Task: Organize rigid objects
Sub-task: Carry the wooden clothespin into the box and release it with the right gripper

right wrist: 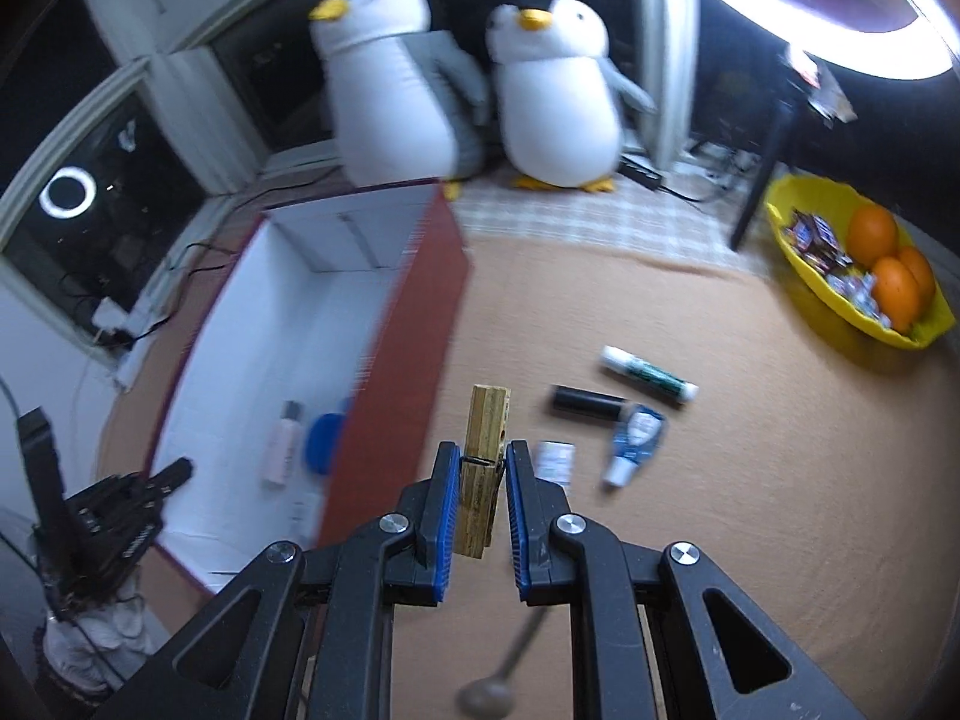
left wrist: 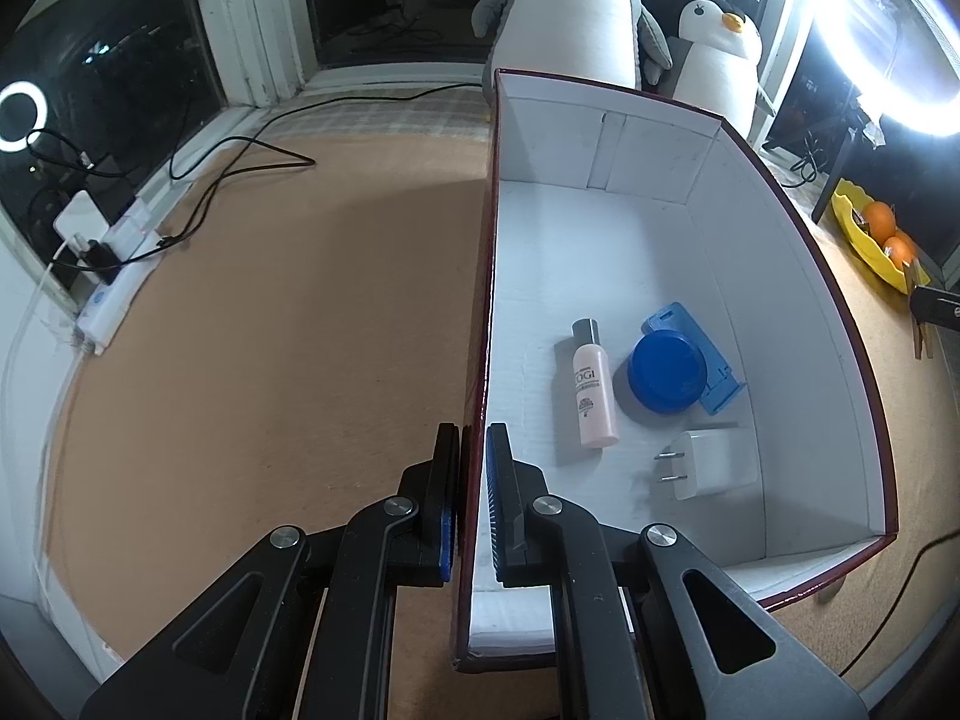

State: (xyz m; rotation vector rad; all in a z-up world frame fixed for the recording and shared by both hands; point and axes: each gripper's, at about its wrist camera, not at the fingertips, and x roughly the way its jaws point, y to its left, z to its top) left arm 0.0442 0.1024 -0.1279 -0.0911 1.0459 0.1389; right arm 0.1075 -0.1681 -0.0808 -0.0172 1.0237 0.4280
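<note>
looks like roughly the halfway mark. the box [left wrist: 798,312] already has four things on its white floor: a pink bottle [left wrist: 594,390], a blue round lid [left wrist: 663,375] resting against a blue flat holder [left wrist: 696,354], and a white plug adapter [left wrist: 708,462]. still out on the tabletop [right wrist: 690,540], well apart from the box: a white-and-green tube [right wrist: 651,375], a black cylinder [right wrist: 588,402], a small blue-and-white bottle [right wrist: 633,444] and a little white packet [right wrist: 555,459].

the right tongs [right wrist: 483,468] are pinching a wooden clothespin [right wrist: 480,468], held up just outside the box's red wall, so i'd guess that one goes in next. the left tongs [left wrist: 474,456] straddle the box's near wall, one pad each side and nearly pressed together, apparently steadying it.

left wrist view is the only one showing the adapter and holder clearly. right wrist view is the only one showing the leftovers, though it's blurry.
</note>
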